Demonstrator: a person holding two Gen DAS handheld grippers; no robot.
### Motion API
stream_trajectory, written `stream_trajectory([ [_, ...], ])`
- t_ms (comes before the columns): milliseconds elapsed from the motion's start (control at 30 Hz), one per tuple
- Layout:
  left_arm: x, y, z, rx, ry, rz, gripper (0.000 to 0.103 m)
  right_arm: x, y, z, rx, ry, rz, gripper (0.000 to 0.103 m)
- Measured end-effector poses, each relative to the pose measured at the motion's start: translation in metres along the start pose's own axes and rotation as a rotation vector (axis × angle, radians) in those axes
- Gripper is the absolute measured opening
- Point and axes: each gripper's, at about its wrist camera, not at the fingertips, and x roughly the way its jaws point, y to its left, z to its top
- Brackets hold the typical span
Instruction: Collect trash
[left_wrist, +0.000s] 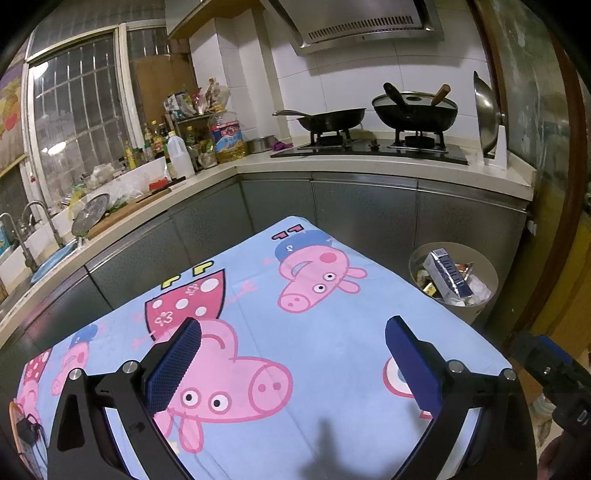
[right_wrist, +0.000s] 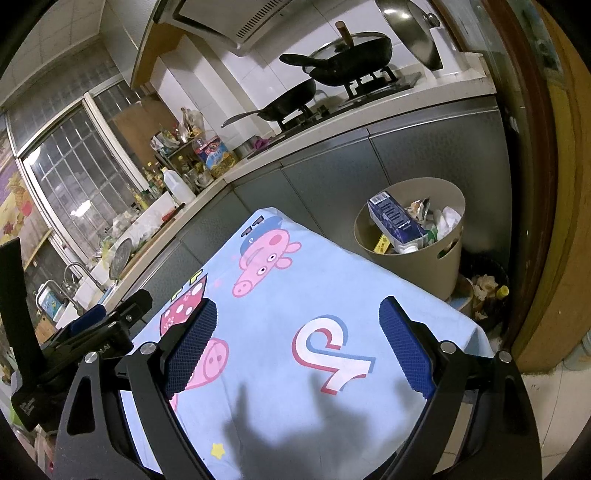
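Left gripper (left_wrist: 293, 350): fingers spread wide, nothing between the blue pads, hanging over the cartoon-pig tablecloth (left_wrist: 332, 350).
Right gripper (right_wrist: 297, 341): likewise wide apart and empty, over the same cloth; the left tool's body shows at its 9 o'clock.
Table top: bare as far as both views show; only printed pigs and the shadows of the tools, no scrap to pick up.
Trash bin (right_wrist: 448, 254): beige tub on the floor off the table's far right corner, at about 2 o'clock from both grippers.
Bin contents: a blue carton (right_wrist: 395, 216) leaning upright, with crumpled wrappers and white paper beside it; fairly full.
Second bin (right_wrist: 487, 291): dark, low, just beyond the beige one at 3 o'clock, holding scraps and a yellow-capped item.
Progress: I'd judge the job finished or nearly so, since the trash sits in the tub and the cloth is cleared.
Left to do: nothing obvious; anything near the table's close edge is hidden by the tool frames.
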Motion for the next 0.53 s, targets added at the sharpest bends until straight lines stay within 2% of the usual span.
stream_trajectory([
  [400,0.005,0.008,-0.007,-0.006,0.041,-0.074,0.099,0.004,-0.001,-0.009,0.01,0.015,-0.006,0.088],
  [533,0.006,0.011,-0.007,-0.014,0.049,-0.073,0.099,0.003,0.002,-0.015,0.012,0.02,-0.007,0.088],
])
